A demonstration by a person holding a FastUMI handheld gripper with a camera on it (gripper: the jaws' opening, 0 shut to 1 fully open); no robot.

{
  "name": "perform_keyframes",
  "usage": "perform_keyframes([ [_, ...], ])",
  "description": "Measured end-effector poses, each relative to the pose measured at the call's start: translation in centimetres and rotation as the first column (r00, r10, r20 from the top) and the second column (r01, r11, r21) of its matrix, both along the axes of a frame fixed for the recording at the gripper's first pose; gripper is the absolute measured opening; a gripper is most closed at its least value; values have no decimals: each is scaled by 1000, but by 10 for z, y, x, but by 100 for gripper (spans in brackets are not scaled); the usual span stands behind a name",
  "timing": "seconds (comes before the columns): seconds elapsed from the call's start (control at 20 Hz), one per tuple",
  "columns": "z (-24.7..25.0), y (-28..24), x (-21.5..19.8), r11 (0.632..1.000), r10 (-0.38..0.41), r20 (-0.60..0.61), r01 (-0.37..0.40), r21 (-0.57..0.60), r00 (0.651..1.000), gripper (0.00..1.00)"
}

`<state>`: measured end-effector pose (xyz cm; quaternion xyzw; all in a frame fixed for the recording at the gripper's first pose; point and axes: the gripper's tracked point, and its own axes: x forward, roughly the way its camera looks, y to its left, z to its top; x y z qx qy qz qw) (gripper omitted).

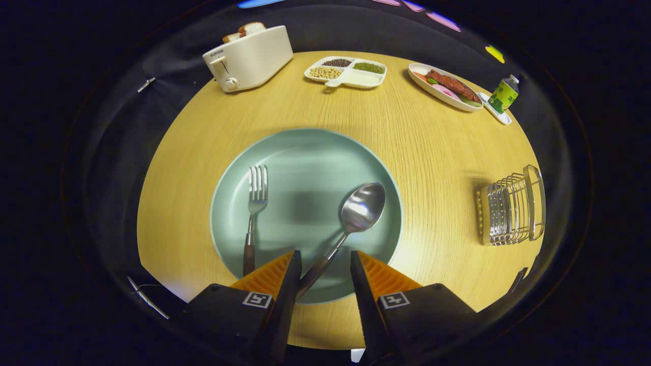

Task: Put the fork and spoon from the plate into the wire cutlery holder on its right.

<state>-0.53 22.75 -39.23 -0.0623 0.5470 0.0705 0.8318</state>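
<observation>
Spoon [351, 218]: laid on the plate [305, 152], right of the middle, bowl far, dark handle running near and left into the gap between the fingers of the tool [325, 267].
Spoon handling: judged light and stiff; the polished metal is likely slippery, so the dark handle end is the better place to be gripped, close to where it already lies between the fingers.
Fork [253, 218]: laid on the left of the plate, tines far, dark handle near, just left of the left finger; apart from the spoon.
Fork handling: judged light, rigid and thin; a grip on the handle is advised, as it lies flat and low on a smooth glazed surface.
Holder [511, 208]: wire, seen well right of the plate on the counter [432, 152], nothing seen inside it.
Tool state: fingers parted, set either side of the spoon handle; the left one is close to it, but contact cannot be told.
Tool pose: held low over the near rim of the plate, pointed far across it and tilted downward.
</observation>
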Motion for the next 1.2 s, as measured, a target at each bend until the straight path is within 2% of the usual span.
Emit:
perform_keyframes([
  [0.3, -8, -8, 1, 1000, 13, -58, -15, -23, 998, 33],
  [0.35, -6, -4, 1, 1000, 17, -56, -17, -5, 998, 25],
  [0.4, -10, 3, -1, 998, 45, -79, -41, 49, 996, 13],
  [0.6, -6, 1, -8, 992, 82, -110, -71, 102, 991, 6],
  [0.75, 5, -4, -7, 989, 84, -106, -70, 131, 991, 6],
  [1.05, 57, -29, -7, 979, 122, -68, -109, 170, 990, 6],
  [1.2, 88, -57, -9, 974, 143, -57, -131, 187, 988, 6],
])
